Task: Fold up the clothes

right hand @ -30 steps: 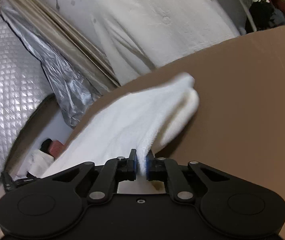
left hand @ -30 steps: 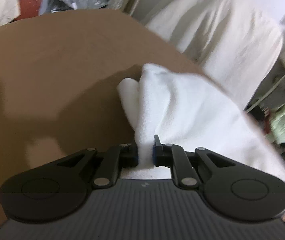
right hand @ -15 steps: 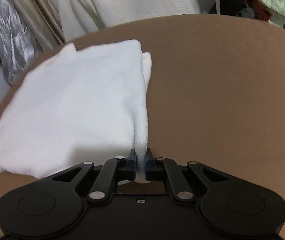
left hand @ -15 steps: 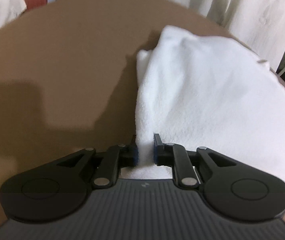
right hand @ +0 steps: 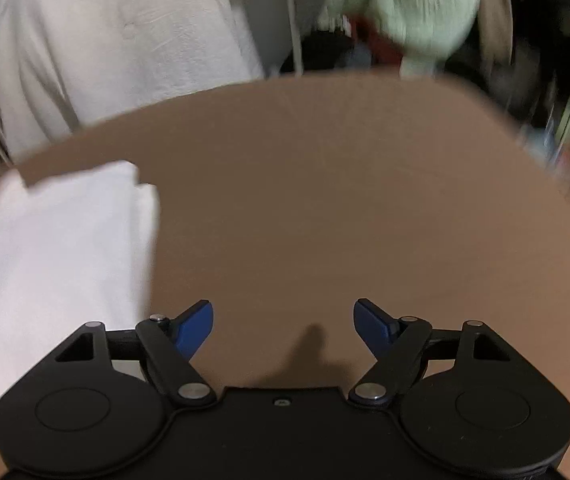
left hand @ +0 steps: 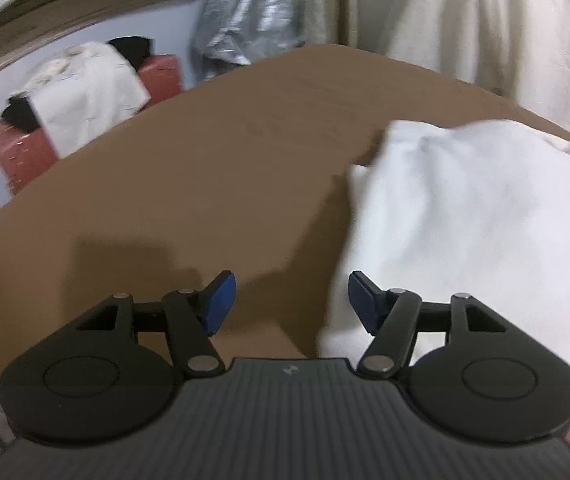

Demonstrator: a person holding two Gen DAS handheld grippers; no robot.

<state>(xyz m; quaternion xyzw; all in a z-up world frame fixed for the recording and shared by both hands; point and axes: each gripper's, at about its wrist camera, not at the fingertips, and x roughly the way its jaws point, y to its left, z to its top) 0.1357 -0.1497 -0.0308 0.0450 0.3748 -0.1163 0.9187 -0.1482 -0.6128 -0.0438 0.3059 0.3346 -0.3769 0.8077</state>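
A folded white garment [left hand: 469, 216] lies flat on the brown table [left hand: 189, 184]. It is at the right of the left wrist view and at the left of the right wrist view [right hand: 49, 256]. My left gripper [left hand: 291, 300] is open and empty, just left of the garment's near edge. My right gripper [right hand: 283, 326] is open and empty over bare table, just right of the garment. Both views are blurred by motion.
A cream cloth-covered object [right hand: 97, 40] stands behind the table. A red seat with white cloth [left hand: 77, 96] and silver foil sheeting [left hand: 245, 16] are far left. A green garment [right hand: 405, 12] and dark clutter lie beyond the table's far right edge.
Both grippers held the white garment, laid it flat on the table, then opened and let go. Each has swung outward away from it.
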